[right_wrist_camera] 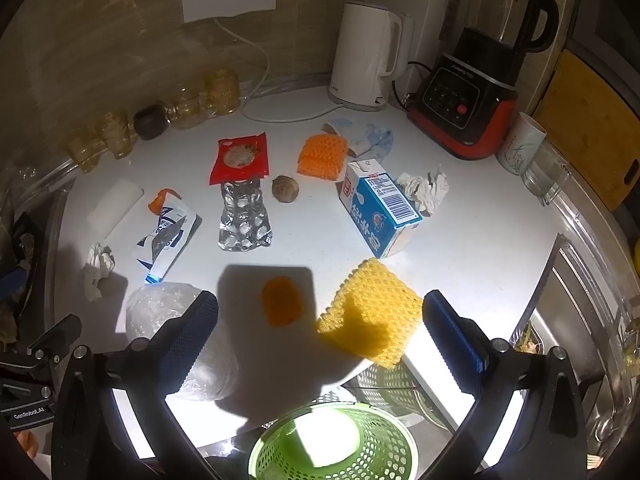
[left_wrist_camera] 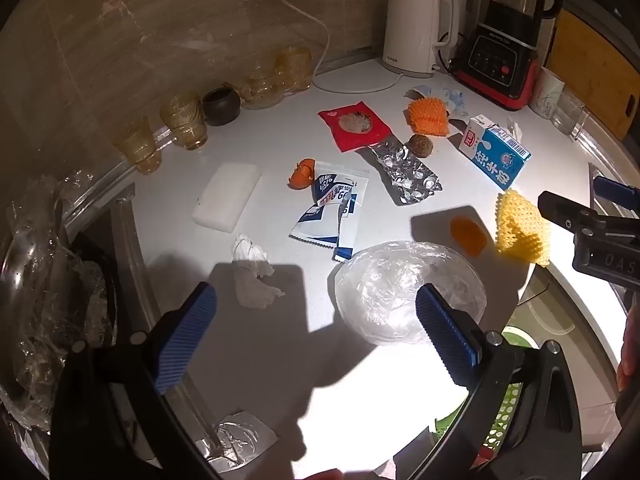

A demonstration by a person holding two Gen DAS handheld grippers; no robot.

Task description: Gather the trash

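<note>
Trash is scattered over a white counter [left_wrist_camera: 280, 208]. My left gripper [left_wrist_camera: 316, 320] hangs open above the counter's front, with a crumpled tissue [left_wrist_camera: 252, 276] ahead to its left and a clear plastic bag [left_wrist_camera: 404, 288] by its right finger. My right gripper [right_wrist_camera: 320, 332] is open too; an orange peel [right_wrist_camera: 281, 301] and a yellow foam net [right_wrist_camera: 372, 312] lie between its fingers, lower down. Farther back lie a blue milk carton [right_wrist_camera: 380, 208], a foil blister pack [right_wrist_camera: 244, 216], a red wrapper [right_wrist_camera: 240, 158], a torn blue-white packet [right_wrist_camera: 168, 236] and an orange foam net [right_wrist_camera: 322, 156]. A green perforated basket [right_wrist_camera: 332, 444] sits below the counter's front edge.
Along the back stand a white kettle [right_wrist_camera: 368, 56], a black and red blender [right_wrist_camera: 476, 80], amber glasses [left_wrist_camera: 180, 124] and a dark small pot [left_wrist_camera: 221, 106]. A white sponge block [left_wrist_camera: 226, 196] lies at the left. A sink [right_wrist_camera: 580, 320] opens at the right, a stove area [left_wrist_camera: 52, 280] at the left.
</note>
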